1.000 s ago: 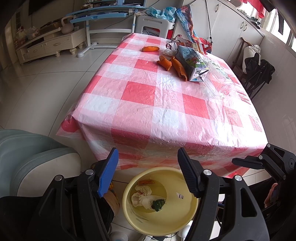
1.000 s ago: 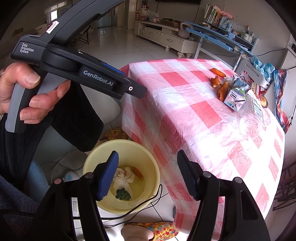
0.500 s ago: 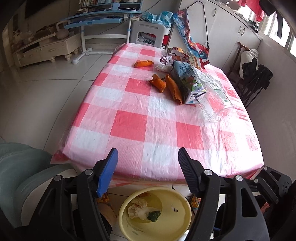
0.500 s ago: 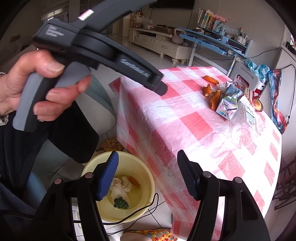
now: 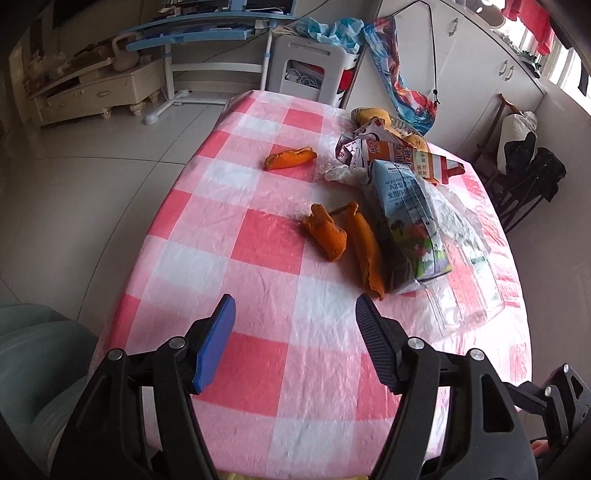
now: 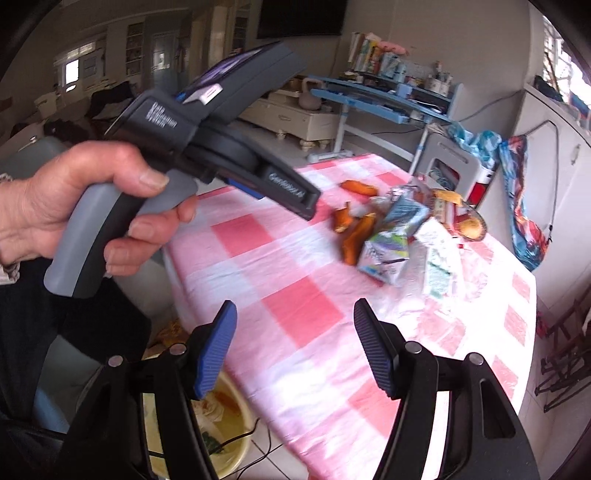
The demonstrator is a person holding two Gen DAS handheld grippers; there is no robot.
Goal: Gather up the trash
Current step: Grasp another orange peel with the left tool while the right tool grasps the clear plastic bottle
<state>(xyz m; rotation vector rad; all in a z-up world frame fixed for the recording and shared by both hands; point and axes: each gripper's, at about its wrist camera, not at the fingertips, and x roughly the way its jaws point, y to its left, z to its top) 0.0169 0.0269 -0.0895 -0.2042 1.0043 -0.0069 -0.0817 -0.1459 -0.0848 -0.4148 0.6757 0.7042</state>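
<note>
My left gripper [image 5: 295, 308] hangs open and empty over the near part of the pink-checked table [image 5: 258, 362]. Just beyond it lie two orange peels [image 5: 327, 236] side by side, a milk carton [image 5: 410, 229] on its side to their right, and a clear plastic wrapper [image 5: 469, 280]. A third peel [image 5: 290, 158] and a crumpled carton [image 5: 391, 151] lie farther back. My right gripper [image 6: 293, 314] is open with nothing between its fingers, above the table's near corner. The yellow bin [image 6: 229, 435] with trash in it sits on the floor below it. A hand [image 6: 74, 195] holds the left gripper's handle.
A plate with yellow food [image 5: 373, 114] stands at the table's far end. A grey-green chair [image 5: 33, 354] is at the left of the table. A white stool [image 5: 314, 70] and a blue desk [image 5: 192, 33] stand behind, a folding rack [image 5: 524, 184] at the right.
Both grippers moved from above the yellow bin up and forward over the table. The bin has dropped out of the left wrist view, and the peels and carton are much nearer.
</note>
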